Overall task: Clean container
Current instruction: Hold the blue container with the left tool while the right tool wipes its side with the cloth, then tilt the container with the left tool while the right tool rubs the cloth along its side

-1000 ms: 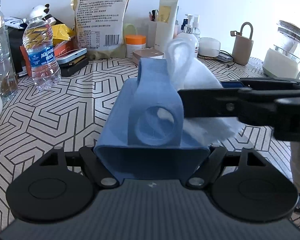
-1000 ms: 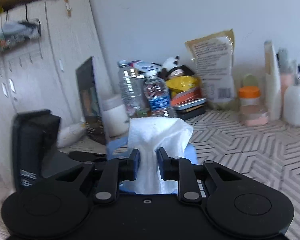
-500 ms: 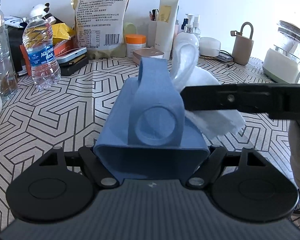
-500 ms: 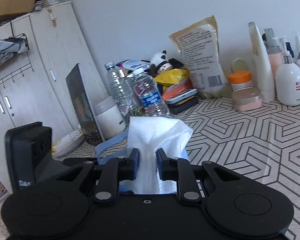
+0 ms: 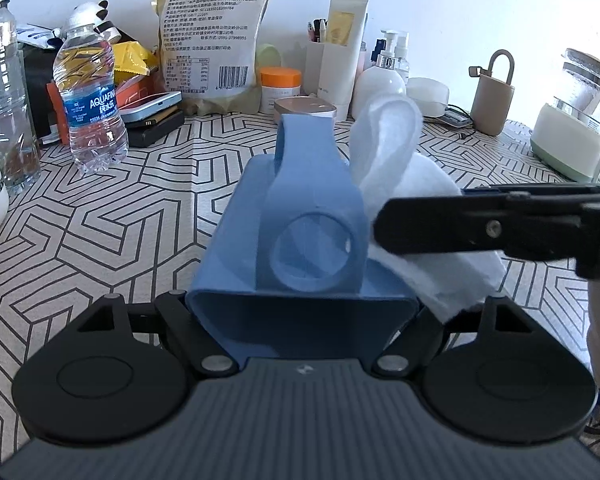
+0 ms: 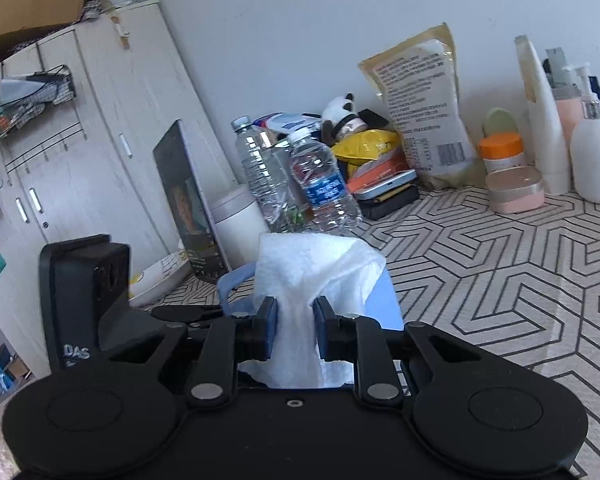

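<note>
On the far left stands the water bottle (image 5: 89, 108), upright on the patterned table (image 5: 147, 216) and well apart from the action. In the centre, the left gripper (image 5: 300, 316) is clamped across the near end of the blue container (image 5: 267, 248), jaws spread wide to span its body, holding it up off the table with its looped handle (image 5: 304, 152) pointing away from the camera. The grip sits only on the near rim, so a hard push from the side could twist the container in the jaws or lever it out, dropping it toward the table.

Moving right, the white cloth (image 5: 416, 196) lies pressed against the container's right flank, one loop of it standing up above the handle. The right gripper (image 6: 293, 328) pinches it, jaws narrowed onto a bunched waist of fabric; the wrist view shows loose cloth billowing past the fingertips. That is the second risk: the loose cloth could snag on the handle and pull free. Whether the container's surface is clean yet cannot be told.
</note>
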The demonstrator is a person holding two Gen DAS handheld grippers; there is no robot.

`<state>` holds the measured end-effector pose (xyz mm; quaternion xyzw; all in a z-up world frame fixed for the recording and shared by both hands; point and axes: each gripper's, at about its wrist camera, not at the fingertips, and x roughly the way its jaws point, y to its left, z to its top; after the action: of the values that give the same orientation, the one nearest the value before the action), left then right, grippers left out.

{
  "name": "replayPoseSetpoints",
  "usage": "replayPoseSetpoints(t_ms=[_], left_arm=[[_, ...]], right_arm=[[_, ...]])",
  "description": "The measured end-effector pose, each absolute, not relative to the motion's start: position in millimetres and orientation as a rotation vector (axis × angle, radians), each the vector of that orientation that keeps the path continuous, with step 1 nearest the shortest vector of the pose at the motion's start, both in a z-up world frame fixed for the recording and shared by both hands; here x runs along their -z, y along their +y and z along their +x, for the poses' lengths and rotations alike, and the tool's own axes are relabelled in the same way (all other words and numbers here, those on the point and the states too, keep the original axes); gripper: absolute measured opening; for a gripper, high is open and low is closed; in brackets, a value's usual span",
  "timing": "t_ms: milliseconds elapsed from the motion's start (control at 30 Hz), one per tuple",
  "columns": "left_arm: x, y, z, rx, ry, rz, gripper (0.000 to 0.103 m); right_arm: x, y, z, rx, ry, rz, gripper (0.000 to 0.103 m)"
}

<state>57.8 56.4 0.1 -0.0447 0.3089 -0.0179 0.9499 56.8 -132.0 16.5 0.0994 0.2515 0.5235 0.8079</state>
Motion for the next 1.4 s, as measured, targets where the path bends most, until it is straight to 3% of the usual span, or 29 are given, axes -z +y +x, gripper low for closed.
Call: replayPoseSetpoints(t_ms=[1400], left_arm=[[0,57,58,0.06,0.635,-0.093,0.078]], right_arm=[[-8,-131,71,-0.992,0.591,0.19,0.025]])
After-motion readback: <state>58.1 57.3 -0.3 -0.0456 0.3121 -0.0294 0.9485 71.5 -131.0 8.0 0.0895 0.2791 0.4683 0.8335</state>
